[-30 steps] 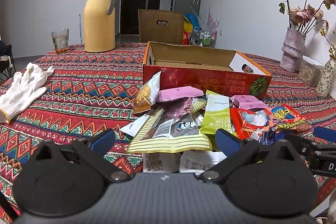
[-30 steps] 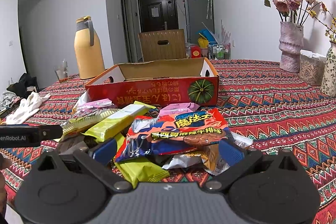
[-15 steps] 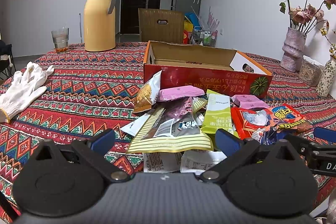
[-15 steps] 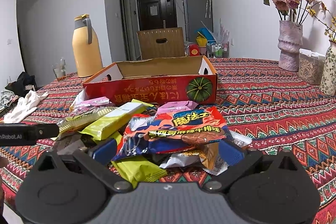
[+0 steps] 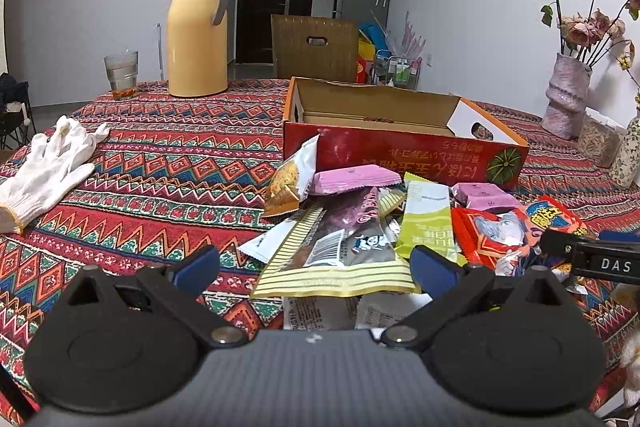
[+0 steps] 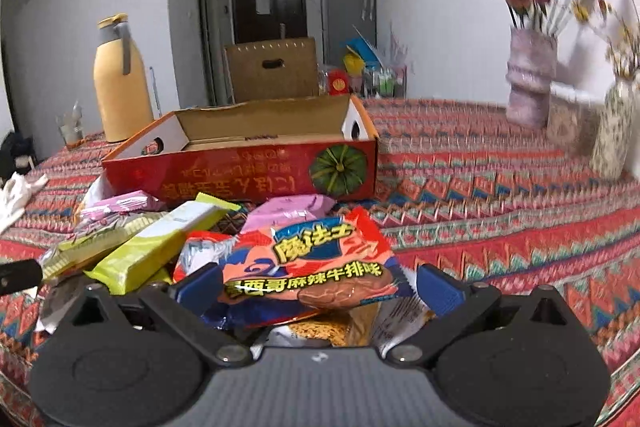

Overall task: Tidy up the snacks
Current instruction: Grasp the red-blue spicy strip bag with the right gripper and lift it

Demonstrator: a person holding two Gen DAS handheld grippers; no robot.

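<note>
worktop [image 5: 168, 155] patterned cloth | thermos [image 5: 198, 31] far left | red box [image 5: 400, 151] open, behind snack pile [image 5: 348, 227] | white glove [image 5: 48, 167] left | left gripper [image 5: 316, 267] jaws wide, empty | right gripper [image 6: 316, 283] jaws wide, straddling orange-blue packet [image 6: 308, 267]

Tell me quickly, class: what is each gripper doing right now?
Left gripper: open, holding nothing, above the snack pile.
Right gripper: open, straddling the red noodle-snack packet, not clamped.

right gripper [image 6: 318, 285] | advanced, jaws now flanking red snack packet [image 6: 308, 269]
</note>
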